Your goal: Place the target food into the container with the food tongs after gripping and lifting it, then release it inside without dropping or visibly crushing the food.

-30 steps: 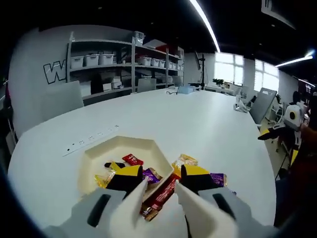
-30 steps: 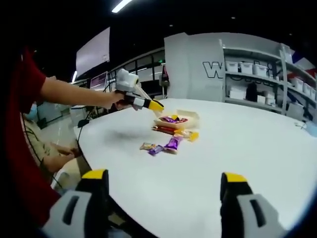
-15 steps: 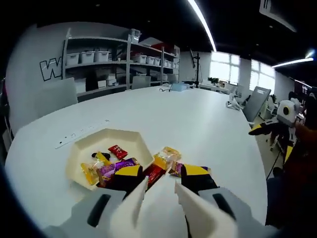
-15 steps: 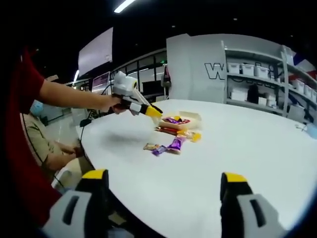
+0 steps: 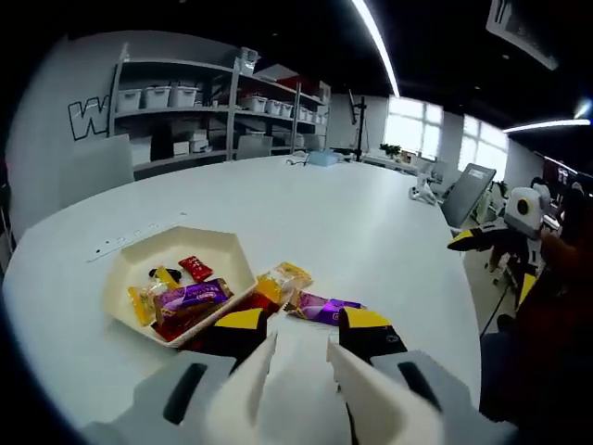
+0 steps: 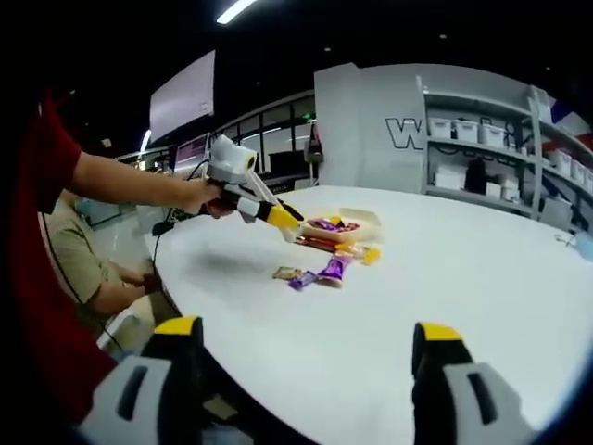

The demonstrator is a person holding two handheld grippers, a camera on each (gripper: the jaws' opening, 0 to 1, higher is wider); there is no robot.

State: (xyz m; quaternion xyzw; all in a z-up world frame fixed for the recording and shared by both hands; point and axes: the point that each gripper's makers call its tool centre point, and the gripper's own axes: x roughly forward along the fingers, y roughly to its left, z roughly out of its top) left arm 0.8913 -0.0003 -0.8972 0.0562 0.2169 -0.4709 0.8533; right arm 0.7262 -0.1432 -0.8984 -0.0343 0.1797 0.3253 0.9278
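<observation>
A cream hexagonal tray [image 5: 206, 247] sits on the white table and holds a purple-wrapped candy [image 5: 190, 297], a small red one [image 5: 195, 268] and a yellow one [image 5: 141, 302]. Just outside its rim lie a yellow candy [image 5: 283, 277] and a purple candy [image 5: 323, 307]. My left gripper [image 5: 303, 324] hovers open over the table just short of these loose candies, with nothing between its jaws. In the right gripper view the tray [image 6: 363, 217] is far off, the left gripper [image 6: 282, 218] points down beside it, and loose candies [image 6: 326, 271] lie nearer. My right gripper [image 6: 307, 339] stands wide open and empty.
The right gripper [image 5: 482, 239] shows at the far right, off the table edge. A person's arm in a red sleeve [image 6: 42, 176] reaches across. A seated person [image 6: 79, 264] is beside the table. Shelves with bins [image 5: 171, 102] stand behind, and office chairs [image 5: 463, 190] beyond the far side.
The left gripper has dropped lower and drawn nearer the loose candies; its view has swung so the tray sits further left. The right gripper has hardly moved.
</observation>
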